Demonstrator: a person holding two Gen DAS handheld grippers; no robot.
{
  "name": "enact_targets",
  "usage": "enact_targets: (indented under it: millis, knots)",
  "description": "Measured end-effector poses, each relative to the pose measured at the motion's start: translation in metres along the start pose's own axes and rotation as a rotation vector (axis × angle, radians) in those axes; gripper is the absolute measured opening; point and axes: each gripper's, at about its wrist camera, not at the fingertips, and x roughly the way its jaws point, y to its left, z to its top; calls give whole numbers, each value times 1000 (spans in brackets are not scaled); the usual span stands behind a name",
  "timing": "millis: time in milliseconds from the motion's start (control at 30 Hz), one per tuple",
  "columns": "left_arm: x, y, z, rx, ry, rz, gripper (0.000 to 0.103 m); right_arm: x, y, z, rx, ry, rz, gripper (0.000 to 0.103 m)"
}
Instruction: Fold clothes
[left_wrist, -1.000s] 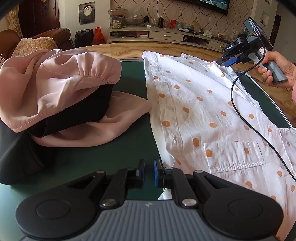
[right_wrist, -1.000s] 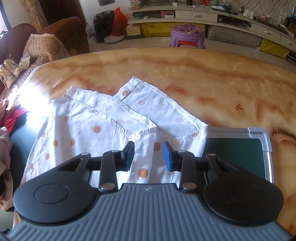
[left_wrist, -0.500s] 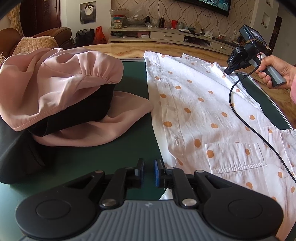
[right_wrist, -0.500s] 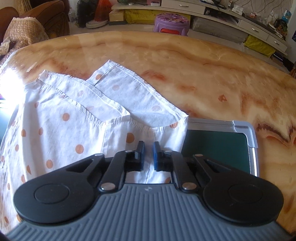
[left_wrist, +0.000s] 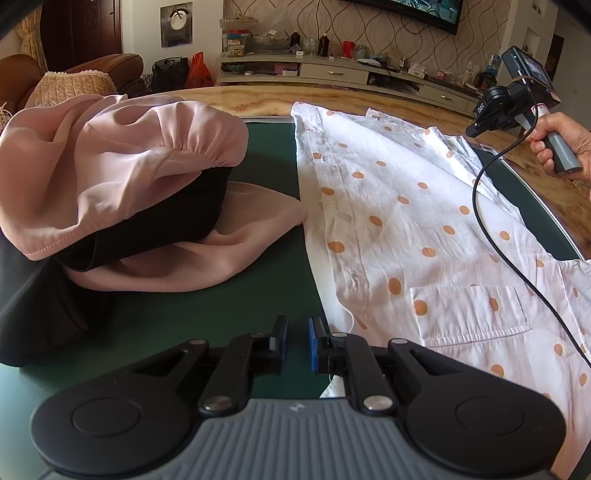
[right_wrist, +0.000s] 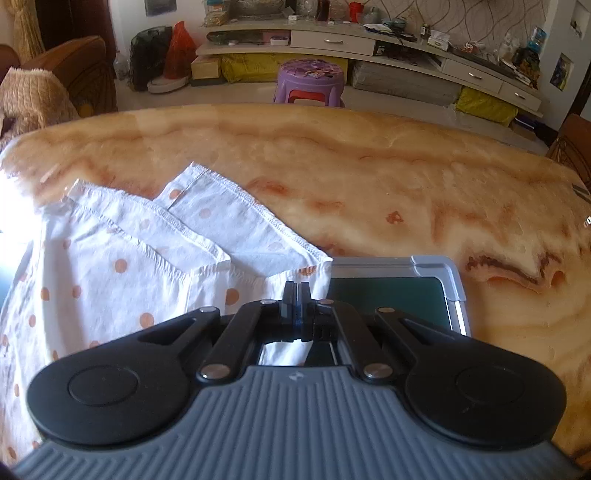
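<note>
The white shirt (left_wrist: 424, 236) with orange dots lies spread flat on the green mat (left_wrist: 273, 155), just to the right of the left gripper (left_wrist: 295, 341). That gripper hangs low over the mat with its fingers a little way apart, and it holds nothing. A pink cloth (left_wrist: 122, 166) sits heaped on a black cloth (left_wrist: 159, 225) ahead of it on the left. The right gripper (right_wrist: 296, 291) has its fingers pressed tight together over the shirt's far corner (right_wrist: 314, 269); I cannot tell if cloth is pinched between them. Past it the mat ends and the shiny brown table (right_wrist: 369, 177) goes on
</note>
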Motion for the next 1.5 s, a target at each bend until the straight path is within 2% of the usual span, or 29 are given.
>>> enact_targets:
  millis: [100, 133, 167, 200, 267, 300, 433, 500, 633, 700, 767, 800, 833, 867, 1033, 1167, 1300, 1367, 1500]
  knots:
    - [0, 0, 1, 3, 2, 0, 15, 2, -8, 0, 12, 22, 60, 2]
    - [1, -1, 1, 2, 3, -2, 16, 5, -6, -1, -2, 30, 61, 8]
    - [1, -2, 2, 6, 4, -2, 18, 7, -3, -2, -4, 31, 64, 21]
    - [1, -3, 2, 12, 6, -2, 20, 8, 0, -4, -1, 27, 67, 27]
    - [1, -4, 3, 21, 10, 0, 21, 6, 3, -5, 23, -4, 98, 30]
    - [2, -5, 4, 23, 10, 1, 21, 3, 5, -6, 38, -15, 145, 31]
    - [3, -5, 6, 24, 9, 3, 22, 4, 19, -6, 32, 15, 212, 48]
    - [4, -5, 7, 22, 7, 2, 22, 7, 23, -6, 45, 33, 231, 49]
    - [5, -7, 13, 44, -2, 5, 22, 15, 28, -8, 52, 56, 200, 50]
    - [5, -8, 18, 59, -12, 9, 23, 18, 31, -10, 55, 67, 226, 50]
    - [6, -9, 25, 69, -25, 10, 24, 19, 38, -13, 32, 71, 212, 49]
    - [7, -10, 28, 74, -31, 9, 24, 20, 42, -14, 25, 72, 202, 42]
    - [7, -11, 31, 79, -35, 7, 24, 21, 44, -15, 22, 72, 192, 14]
    - [8, -12, 33, 85, -38, 3, 24, 21, 45, -17, 22, 73, 187, 5]
    - [13, -19, 52, 149, -69, 6, 24, -1, 33, -20, 28, -1, 173, 3]
    - [21, -10, 77, 114, -87, -22, 24, -22, 4, -27, 76, -42, 172, 3]
    - [37, -6, 97, 94, -68, -42, 24, -14, -20, -37, 106, -16, 91, 3]
    - [49, -6, 104, 95, -57, -42, 24, -4, -29, -41, 139, 4, 79, 3]
    - [74, -5, 117, 79, -31, -50, 24, 9, -29, -50, 149, 1, 41, 3]
